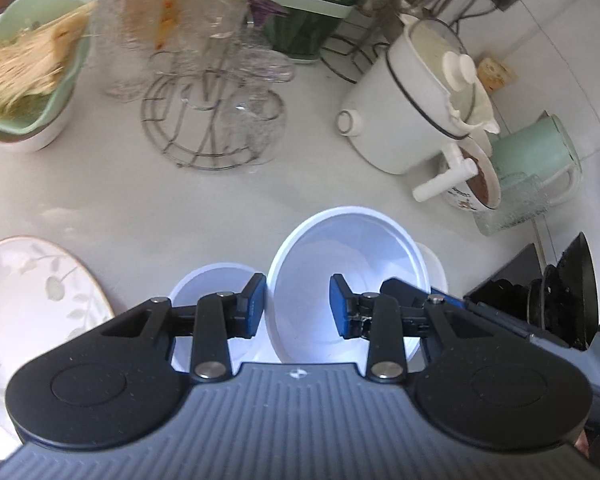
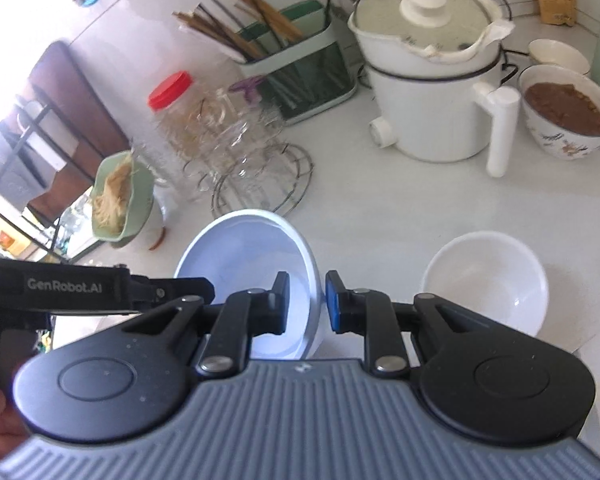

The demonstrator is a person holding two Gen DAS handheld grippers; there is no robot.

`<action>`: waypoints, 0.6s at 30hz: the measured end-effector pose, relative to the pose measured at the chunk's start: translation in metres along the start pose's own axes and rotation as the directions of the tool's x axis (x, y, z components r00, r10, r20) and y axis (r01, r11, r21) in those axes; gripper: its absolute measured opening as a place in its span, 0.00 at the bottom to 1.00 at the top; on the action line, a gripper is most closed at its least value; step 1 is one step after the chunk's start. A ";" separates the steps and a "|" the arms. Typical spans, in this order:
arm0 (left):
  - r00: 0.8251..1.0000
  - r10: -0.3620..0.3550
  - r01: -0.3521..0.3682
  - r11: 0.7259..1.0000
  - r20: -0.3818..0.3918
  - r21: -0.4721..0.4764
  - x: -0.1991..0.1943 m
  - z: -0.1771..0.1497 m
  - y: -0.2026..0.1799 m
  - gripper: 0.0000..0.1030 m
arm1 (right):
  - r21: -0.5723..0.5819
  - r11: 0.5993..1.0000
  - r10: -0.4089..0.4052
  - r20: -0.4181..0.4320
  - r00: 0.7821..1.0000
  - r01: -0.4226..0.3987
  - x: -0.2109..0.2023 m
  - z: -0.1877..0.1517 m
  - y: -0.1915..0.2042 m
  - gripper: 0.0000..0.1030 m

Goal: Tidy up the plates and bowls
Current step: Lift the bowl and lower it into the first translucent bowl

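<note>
A white bowl (image 1: 340, 264) is tilted up above the white counter. My left gripper (image 1: 298, 304) straddles its near rim with jaws apart, one finger outside and one inside. My right gripper (image 2: 307, 302) grips the same bowl (image 2: 252, 264) by its right rim, fingers closed on the wall. A second white bowl (image 1: 208, 280) sits on the counter to the left, and a third white bowl (image 2: 488, 280) stands to the right. A floral plate (image 1: 32, 292) lies at the left.
A white electric pot (image 2: 432, 92), a bowl of brown food (image 2: 568, 112), a wire rack with glasses (image 1: 216, 120), a green bowl of noodles (image 1: 32, 64), a utensil holder (image 2: 300, 68) and a green kettle (image 1: 540, 156) crowd the back. Black stove parts (image 1: 560, 292) lie at right.
</note>
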State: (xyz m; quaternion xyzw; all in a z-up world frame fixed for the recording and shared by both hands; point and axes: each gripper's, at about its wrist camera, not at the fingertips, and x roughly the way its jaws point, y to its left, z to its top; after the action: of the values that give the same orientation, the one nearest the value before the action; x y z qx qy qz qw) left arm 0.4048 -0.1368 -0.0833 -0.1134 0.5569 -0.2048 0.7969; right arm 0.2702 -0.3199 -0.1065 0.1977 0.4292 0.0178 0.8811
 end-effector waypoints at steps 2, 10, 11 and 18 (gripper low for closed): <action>1.000 0.018 -0.018 1.000 0.002 0.005 -0.002 -0.001 0.003 0.37 | -0.005 1.000 0.005 -0.021 1.000 -0.005 0.003 -0.002 0.004 0.22; 0.999 0.028 -0.029 0.999 -0.029 -0.042 0.003 -0.012 0.028 0.37 | 0.011 1.000 0.013 -0.070 0.997 -0.012 0.014 -0.016 0.014 0.22; 0.999 0.032 -0.034 0.998 -0.036 -0.050 0.004 -0.013 0.032 0.37 | 0.006 1.000 0.009 -0.073 0.997 -0.009 0.016 -0.018 0.016 0.23; 0.997 0.052 -0.057 0.996 -0.064 -0.070 0.012 -0.021 0.058 0.37 | -0.029 1.000 0.006 -0.100 0.995 -0.009 0.034 -0.027 0.031 0.23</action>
State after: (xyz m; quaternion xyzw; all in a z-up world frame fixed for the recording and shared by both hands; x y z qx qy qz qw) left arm 0.4002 -0.0895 -0.1247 -0.1204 0.5913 -0.1662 0.7799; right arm 0.2748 -0.2758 -0.1356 0.1852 0.4718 0.0373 0.8612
